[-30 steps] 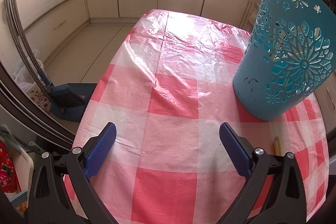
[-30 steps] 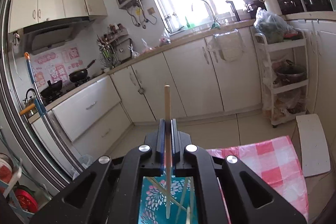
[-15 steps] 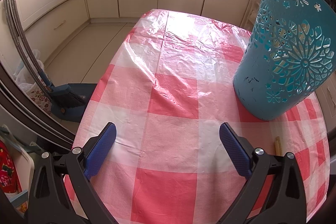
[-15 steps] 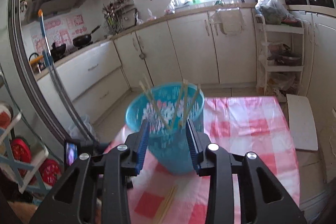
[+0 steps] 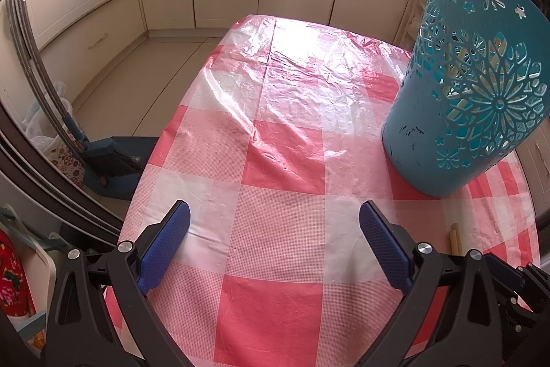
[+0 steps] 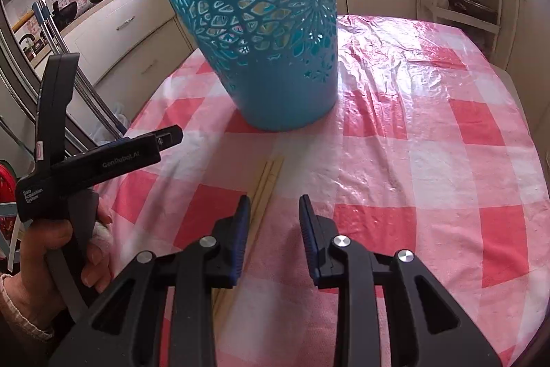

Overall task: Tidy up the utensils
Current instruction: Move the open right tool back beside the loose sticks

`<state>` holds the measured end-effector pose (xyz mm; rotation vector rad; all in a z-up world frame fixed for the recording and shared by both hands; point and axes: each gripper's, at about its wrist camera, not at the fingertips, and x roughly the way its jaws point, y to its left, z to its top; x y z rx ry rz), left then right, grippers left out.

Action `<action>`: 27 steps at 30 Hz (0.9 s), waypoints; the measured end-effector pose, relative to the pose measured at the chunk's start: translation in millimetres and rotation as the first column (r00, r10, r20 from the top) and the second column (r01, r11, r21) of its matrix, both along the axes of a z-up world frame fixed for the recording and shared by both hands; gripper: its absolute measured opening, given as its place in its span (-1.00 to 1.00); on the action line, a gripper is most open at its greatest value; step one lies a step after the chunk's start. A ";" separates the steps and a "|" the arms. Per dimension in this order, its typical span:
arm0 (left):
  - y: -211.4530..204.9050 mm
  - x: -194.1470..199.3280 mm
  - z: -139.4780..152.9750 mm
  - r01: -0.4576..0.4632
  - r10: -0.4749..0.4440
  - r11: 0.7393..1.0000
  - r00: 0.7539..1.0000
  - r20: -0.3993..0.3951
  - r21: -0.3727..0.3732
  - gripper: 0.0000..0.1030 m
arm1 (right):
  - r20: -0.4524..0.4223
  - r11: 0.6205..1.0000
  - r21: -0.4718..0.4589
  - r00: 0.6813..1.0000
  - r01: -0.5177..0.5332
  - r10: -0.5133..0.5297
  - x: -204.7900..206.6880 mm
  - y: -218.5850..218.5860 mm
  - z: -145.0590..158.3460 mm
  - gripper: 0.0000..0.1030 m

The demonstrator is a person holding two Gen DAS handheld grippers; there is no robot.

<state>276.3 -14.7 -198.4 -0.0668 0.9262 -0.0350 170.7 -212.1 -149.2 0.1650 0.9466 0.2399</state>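
Two chopsticks (image 6: 266,181) lie flat on the checked tablecloth (image 6: 429,160), just in front of the teal basket (image 6: 271,50). My right gripper (image 6: 271,212) hovers beside them, jaws closing, nothing between. Left gripper (image 5: 275,222): wide apart, empty, left of basket.

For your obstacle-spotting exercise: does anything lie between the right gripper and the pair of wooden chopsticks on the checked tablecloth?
Nothing visible does. The right gripper, empty with jaws closing slightly, hovers right of the pair of pale wooden chopsticks; only bare red-and-white checked tablecloth lies between.
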 end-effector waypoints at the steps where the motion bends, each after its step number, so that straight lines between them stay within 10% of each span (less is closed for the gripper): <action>1: 0.0 0.1 -0.1 0.000 0.000 1.000 1.000 0.000 0.000 0.84 | -0.006 1.000 -0.008 1.000 0.002 -0.002 0.7 0.9 -2.1 -0.44; 27: 0.4 -0.1 -0.7 0.001 -0.001 1.000 1.000 -0.001 0.006 0.84 | 0.010 0.990 -0.128 0.999 -0.051 0.052 4.6 15.6 -5.2 -0.58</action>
